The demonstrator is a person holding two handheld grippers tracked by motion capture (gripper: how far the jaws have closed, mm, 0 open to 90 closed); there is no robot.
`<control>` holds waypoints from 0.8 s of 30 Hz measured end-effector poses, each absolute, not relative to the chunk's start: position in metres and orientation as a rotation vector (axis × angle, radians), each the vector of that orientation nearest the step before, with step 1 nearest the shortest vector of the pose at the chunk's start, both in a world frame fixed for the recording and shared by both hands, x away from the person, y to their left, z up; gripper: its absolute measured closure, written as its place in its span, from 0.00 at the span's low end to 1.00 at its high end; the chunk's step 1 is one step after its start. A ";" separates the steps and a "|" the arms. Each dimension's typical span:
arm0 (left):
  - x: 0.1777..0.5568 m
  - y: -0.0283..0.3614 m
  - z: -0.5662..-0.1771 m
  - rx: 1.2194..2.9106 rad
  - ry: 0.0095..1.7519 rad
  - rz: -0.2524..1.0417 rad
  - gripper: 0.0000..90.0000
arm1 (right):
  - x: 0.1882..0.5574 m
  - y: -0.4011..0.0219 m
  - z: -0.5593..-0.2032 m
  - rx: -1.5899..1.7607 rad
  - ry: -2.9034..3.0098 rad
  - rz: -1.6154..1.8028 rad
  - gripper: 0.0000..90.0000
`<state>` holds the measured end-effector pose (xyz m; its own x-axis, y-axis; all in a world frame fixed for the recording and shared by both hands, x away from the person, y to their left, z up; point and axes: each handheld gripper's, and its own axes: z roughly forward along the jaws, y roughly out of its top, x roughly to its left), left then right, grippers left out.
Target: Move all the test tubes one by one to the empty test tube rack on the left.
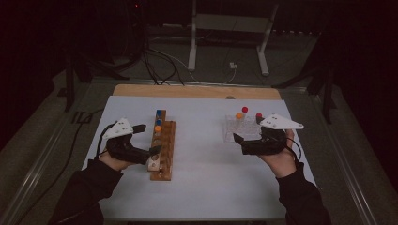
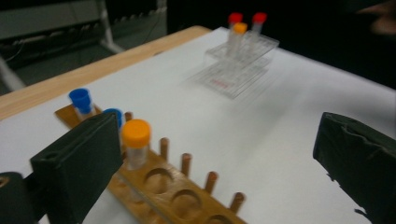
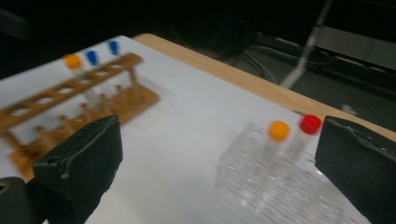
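Note:
A wooden tube rack (image 1: 163,152) stands left of centre, with two blue-capped tubes (image 1: 159,114) and an orange-capped tube (image 1: 158,128) at its far end. My left gripper (image 1: 148,139) hangs open just left of the rack. In the left gripper view the left gripper (image 2: 215,158) has its jaws wide apart, and the orange-capped tube (image 2: 136,142) stands beside the left jaw, untouched. A clear plastic rack (image 1: 234,131) at the right holds two red-capped tubes (image 1: 244,109) and one orange-capped tube (image 1: 240,115). My right gripper (image 1: 240,144) stands open at that rack's near edge. In its own view the right gripper (image 3: 215,163) holds nothing, above the clear rack (image 3: 266,186).
A white sheet (image 1: 202,187) covers the table, with a bare wooden strip (image 1: 187,90) along the far edge. Several empty holes (image 2: 187,203) run along the wooden rack's near part. Cables (image 1: 159,61) and a metal desk frame (image 1: 230,28) lie on the dark floor beyond.

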<state>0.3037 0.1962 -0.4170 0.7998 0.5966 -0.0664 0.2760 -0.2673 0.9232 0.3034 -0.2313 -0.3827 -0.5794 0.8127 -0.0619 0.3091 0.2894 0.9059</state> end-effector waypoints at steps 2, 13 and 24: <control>0.299 0.200 -0.418 1.833 0.669 0.350 0.02 | 0.308 -0.234 -0.389 1.035 2.030 1.245 0.07; 0.293 0.209 -0.424 1.813 0.678 0.349 0.02 | 0.345 -0.234 -0.438 1.170 2.067 1.124 0.38; 0.294 0.209 -0.426 1.814 0.679 0.343 0.02 | 0.382 -0.232 -0.456 1.281 2.054 1.036 0.67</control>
<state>0.2942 0.2091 -0.4261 0.7928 0.6020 -0.0955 0.2803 -0.2209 0.9342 0.3822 -0.2317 -0.4564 -0.4304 0.9024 -0.0211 0.5193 0.2666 0.8119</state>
